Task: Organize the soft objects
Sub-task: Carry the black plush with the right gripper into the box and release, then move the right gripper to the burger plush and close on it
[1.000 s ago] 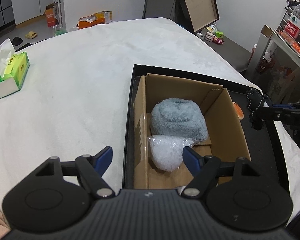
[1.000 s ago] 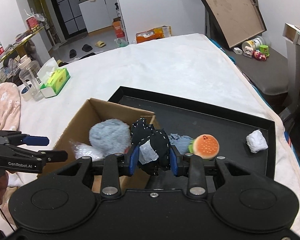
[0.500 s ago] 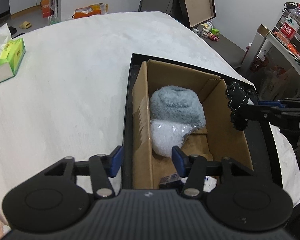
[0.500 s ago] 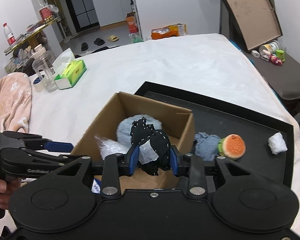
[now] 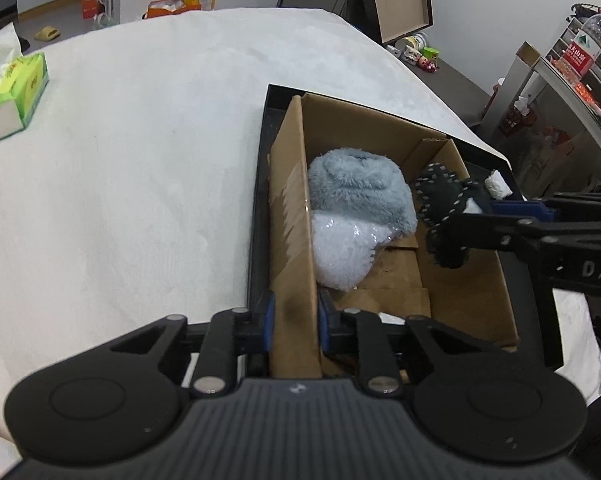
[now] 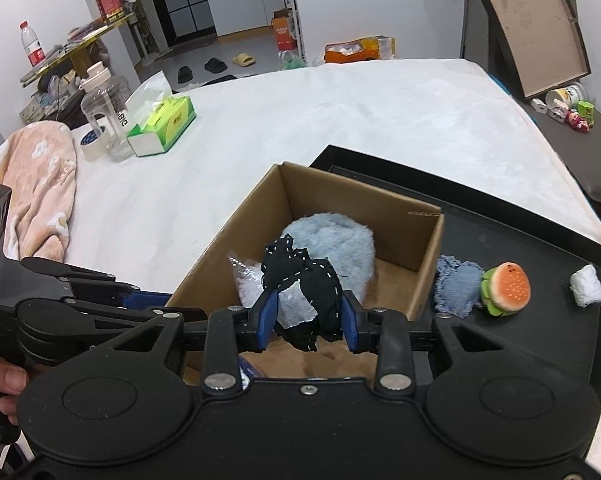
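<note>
- My left hand-held gripper (image 5: 293, 322) straddles the near left wall of the cardboard box (image 5: 466, 300); its jaws are closing, and the blue pads already sit against both faces of that wall.
- Just ahead of it inside the box lies a clear bag of white filling (image 5: 340, 254), and beyond that, touching it, a fluffy pale blue plush (image 5: 356, 190).
- The box stands in a black tray (image 6: 520, 236) on the white-covered bed (image 5: 140, 152).
- Far off to my left gripper's left, a green tissue box (image 5: 14, 98) sits on the bed.
- My right hand-held gripper (image 6: 306, 318) pinches a black fabric piece with white stitching (image 6: 320, 284), held above the open box, over the plush.
- To the right of that gripper, outside the box on the tray floor: a blue denim heart (image 6: 458, 286), touching a small burger toy (image 6: 506, 288), and further right, apart, a white wad (image 6: 588, 290).
</note>
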### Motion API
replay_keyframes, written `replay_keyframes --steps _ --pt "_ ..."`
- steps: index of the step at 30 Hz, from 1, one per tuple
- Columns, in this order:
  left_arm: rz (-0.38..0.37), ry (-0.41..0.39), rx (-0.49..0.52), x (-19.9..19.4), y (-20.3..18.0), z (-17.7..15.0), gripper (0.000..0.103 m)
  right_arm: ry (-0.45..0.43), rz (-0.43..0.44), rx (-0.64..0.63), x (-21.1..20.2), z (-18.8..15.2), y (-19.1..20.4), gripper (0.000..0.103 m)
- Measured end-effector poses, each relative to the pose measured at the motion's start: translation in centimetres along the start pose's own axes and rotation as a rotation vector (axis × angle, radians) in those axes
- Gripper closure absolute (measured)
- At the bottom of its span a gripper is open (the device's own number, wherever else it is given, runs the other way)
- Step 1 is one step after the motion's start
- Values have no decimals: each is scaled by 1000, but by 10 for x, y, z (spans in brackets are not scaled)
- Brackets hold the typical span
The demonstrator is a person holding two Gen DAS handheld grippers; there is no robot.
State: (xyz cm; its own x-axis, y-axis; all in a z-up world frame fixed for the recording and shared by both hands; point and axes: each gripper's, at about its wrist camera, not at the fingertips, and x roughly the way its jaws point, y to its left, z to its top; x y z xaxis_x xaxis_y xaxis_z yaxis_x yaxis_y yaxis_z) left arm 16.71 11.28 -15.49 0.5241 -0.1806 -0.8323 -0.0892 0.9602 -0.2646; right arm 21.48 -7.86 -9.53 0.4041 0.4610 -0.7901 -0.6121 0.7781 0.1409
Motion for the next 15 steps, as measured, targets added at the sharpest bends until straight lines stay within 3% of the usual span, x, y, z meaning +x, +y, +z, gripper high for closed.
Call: replay_keyframes --steps 5,15 --pt "-9 -4 -1 -1 1 0 87 15 8 -2 6 -2 6 68" --pt "9 -4 4 -2 -2 3 86 26 50 -7 8 -2 12 46"
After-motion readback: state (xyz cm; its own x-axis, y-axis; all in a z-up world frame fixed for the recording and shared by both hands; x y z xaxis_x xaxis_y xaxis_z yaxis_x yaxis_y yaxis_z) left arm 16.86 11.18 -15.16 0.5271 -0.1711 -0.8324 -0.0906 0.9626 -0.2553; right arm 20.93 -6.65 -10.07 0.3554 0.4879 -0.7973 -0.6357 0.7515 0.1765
